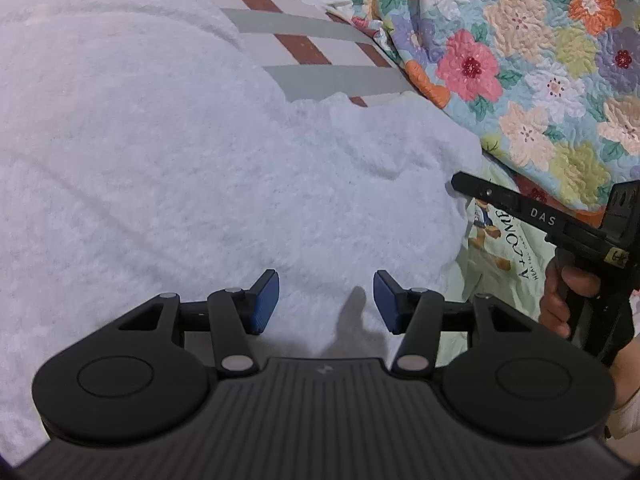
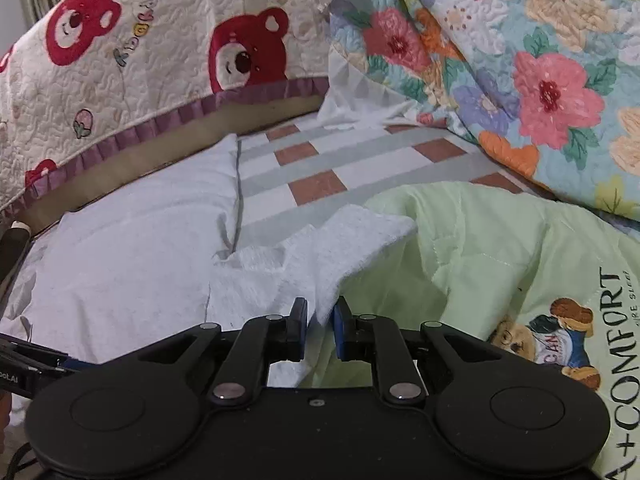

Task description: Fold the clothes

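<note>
Fluffy white fleece garment (image 1: 180, 152), soft, light and floppy

Right gripper (image 2: 320, 322) nearly closed on its corner edge; left gripper (image 1: 326, 300) wide open and empty just above it, so grab edges, not the middle

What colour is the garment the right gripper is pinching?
White and fleecy, held in the right gripper; clearest in the right wrist view.

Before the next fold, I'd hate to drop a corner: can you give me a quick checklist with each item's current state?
1. Right gripper pinching the white fleece garment edge: ok.
2. Left gripper holding fabric: not ok, open above the fleece.
3. Fleece lying flat under the left gripper: ok.
4. Fleece edge overlapping the green printed quilt: not ok, it overlaps.
5. Far hem straight: cannot tell.
</note>
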`<move>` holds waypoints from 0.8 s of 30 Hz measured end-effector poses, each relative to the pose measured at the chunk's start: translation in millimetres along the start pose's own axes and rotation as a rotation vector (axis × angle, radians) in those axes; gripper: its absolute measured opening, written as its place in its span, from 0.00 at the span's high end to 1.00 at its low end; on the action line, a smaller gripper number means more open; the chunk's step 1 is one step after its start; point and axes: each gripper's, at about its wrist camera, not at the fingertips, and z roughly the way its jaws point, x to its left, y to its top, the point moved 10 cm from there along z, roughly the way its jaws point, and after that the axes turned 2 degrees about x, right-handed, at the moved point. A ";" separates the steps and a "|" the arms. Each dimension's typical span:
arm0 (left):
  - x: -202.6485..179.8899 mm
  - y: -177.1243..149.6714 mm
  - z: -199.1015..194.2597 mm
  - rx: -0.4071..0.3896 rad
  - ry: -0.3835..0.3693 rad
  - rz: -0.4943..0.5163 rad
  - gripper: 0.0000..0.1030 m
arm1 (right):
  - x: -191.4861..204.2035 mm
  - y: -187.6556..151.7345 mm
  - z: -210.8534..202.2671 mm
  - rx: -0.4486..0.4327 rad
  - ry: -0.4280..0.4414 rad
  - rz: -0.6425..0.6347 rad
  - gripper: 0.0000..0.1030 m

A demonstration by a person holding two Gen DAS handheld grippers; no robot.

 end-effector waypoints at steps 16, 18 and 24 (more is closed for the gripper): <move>20.4 18.7 -24.4 -0.112 0.087 -0.024 0.66 | 47.0 30.5 -20.0 -0.282 0.056 -0.309 0.95; 24.5 20.0 -27.4 -0.127 0.069 -0.054 0.66 | 86.8 17.4 -29.0 -0.226 0.229 -0.437 0.95; 35.7 22.0 -33.8 -0.165 0.007 -0.142 0.64 | 130.8 -57.9 -14.4 0.047 0.495 -0.532 0.96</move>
